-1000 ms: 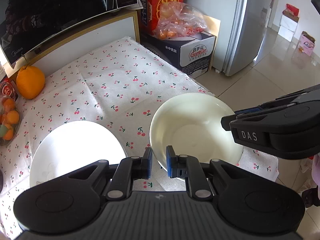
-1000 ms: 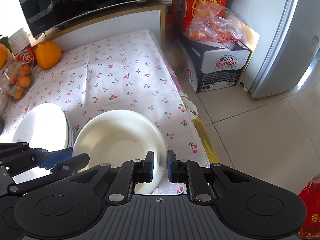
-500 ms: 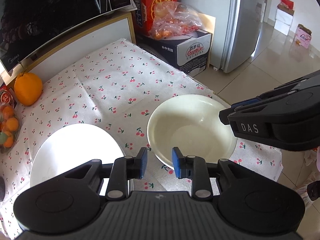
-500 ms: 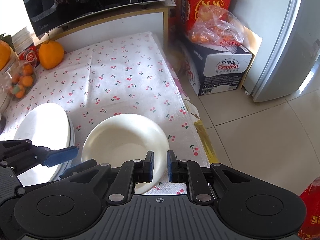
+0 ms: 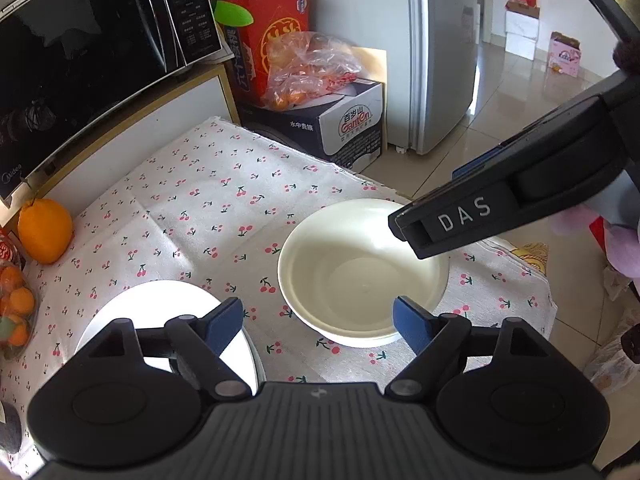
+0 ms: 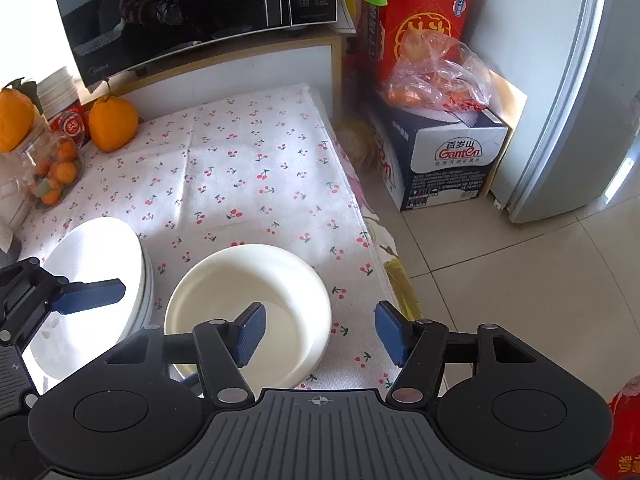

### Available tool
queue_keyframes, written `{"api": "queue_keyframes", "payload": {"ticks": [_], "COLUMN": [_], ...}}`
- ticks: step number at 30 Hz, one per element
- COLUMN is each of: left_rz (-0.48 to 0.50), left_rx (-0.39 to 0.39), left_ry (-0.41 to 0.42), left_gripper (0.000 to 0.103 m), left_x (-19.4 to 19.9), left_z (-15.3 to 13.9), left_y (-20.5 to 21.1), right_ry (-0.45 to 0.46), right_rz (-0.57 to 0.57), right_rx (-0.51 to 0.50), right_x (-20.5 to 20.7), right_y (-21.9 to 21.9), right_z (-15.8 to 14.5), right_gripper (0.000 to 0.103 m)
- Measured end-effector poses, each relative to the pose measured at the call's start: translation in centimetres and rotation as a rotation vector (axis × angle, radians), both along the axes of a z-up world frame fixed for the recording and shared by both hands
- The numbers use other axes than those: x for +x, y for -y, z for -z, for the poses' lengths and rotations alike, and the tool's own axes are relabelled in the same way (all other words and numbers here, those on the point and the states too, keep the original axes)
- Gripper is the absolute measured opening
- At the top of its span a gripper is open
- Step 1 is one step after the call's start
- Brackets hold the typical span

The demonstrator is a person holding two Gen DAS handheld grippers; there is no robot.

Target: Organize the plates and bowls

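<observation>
- The cream bowl [image 6: 248, 312] sits on the cherry-print tablecloth [image 6: 248, 168] near the table's floor-side edge, upright and empty.
- The stack of white plates [image 6: 96, 280] lies just beside it, apart from its rim, with nothing on the top plate.
- The right gripper [image 6: 320, 334] hangs over the bowl's near rim, jaws opening; the rim lies below and between the pads, but neither presses on it, so nothing is held.
- The left gripper [image 5: 318, 330] hovers between plates and bowl, jaws also opening and bare.
- My judgement: the step is taking the bowl by its rim. One finger should go inside the wall and one outside, seated well down before closing, and the lift kept level, since the glazed wall looks slippery and the table edge is close.
- Further out, an orange [image 6: 113, 122] stands by the microwave oven [image 6: 192, 12].
- A clear container of small oranges [image 6: 56, 176] sits at the cloth's corner.
- A plastic bag of fruit [image 6: 436, 76] rests on the water carton [image 6: 448, 156] on the floor.
</observation>
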State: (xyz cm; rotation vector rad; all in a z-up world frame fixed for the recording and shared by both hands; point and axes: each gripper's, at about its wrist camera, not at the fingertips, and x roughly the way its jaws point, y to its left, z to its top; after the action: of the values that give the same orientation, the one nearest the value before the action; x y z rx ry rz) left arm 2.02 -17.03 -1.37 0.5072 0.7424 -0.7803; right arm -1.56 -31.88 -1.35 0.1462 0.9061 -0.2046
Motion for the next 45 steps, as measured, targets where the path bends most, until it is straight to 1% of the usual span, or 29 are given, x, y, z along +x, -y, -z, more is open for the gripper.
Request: {"api": "queue_keyframes", "payload": {"ticks": [2,5,8,11,14,18,23,26,29,35,45], "left_rz": [0.019,0.045,0.078,0.117,0.148,0.163,0.169,0.175,0.187,0.194,0.192], "left_rx": [-0.007,-0.019,-0.031,-0.039,-0.052,-0.077,-0.067,-0.075,-0.080,-0.072,-0.089], "left_ry": [0.007,0.019,0.036,0.050,0.059,0.052,0.050,0.043,0.028,0.027,0.000], "left_gripper": [0.089,0.095,0.098,0.100,0.101,0.102,0.103,0.103,0.103,0.103,0.100], "left_x": [-0.3,-0.7,-1.1,-1.7,-2.0,-1.8,-1.4,-1.1,-1.0,-0.8,-0.1], "left_z": [0.0,-0.1,0.0,0.2,0.3,0.6,1.4,1.8,2.4,3.1,3.5], "left_y": [-0.1,-0.3,-0.6,-0.8,-1.0,-1.0,-0.8,-0.7,-0.6,-0.4,-0.1], "right_ry": [0.013,0.029,0.047,0.065,0.085,0.108,0.130,0.143,0.146,0.135,0.131], "right_rz": [-0.007,-0.019,-0.026,-0.036,-0.047,-0.057,-0.079,-0.093,-0.104,-0.121,-0.101], "right_rx": [0.010,0.024,0.033,0.041,0.056,0.092,0.149,0.185,0.218,0.266,0.370], "right_x": [-0.2,-0.6,-1.2,-1.8,-2.4,-2.9,-3.3,-3.2,-2.9,-2.1,-1.0], "right_y": [0.2,0.7,1.3,1.9,2.6,3.5,4.0,4.3,4.5,4.8,5.4], "right_z": [-0.2,-0.3,-0.3,-0.1,0.0,0.4,0.9,1.4,2.0,3.4,4.8], "right_gripper": [0.071,0.075,0.083,0.085,0.085,0.085,0.085,0.085,0.085,0.085,0.085]}}
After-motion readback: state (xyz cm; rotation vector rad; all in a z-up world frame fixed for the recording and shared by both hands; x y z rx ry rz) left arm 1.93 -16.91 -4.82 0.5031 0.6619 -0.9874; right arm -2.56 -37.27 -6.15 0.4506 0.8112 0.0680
